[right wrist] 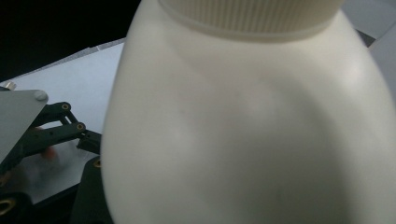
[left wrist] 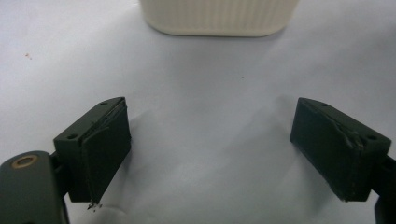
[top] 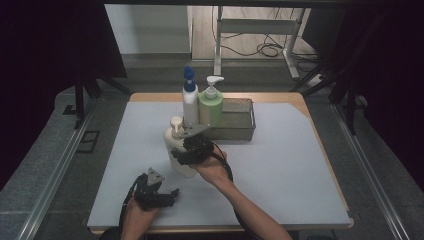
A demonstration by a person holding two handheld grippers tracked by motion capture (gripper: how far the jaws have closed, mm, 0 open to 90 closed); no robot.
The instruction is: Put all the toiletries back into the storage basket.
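Observation:
A cream pump bottle stands upright on the pale mat, in front of the basket. My right gripper reaches it from the right and is shut on its body, a hand behind it. In the right gripper view the cream bottle bulges close before the camera and hides most of the jaws. My left gripper rests low near the table's front edge, below and left of the bottle. Its jaws stand wide apart, and the left gripper holds nothing, with the cream bottle's base farther ahead.
A grey basket sits at the back middle of the mat. A white bottle with a blue pump and a green bottle with a white pump stand at its left end. The left gripper appears behind the bottle.

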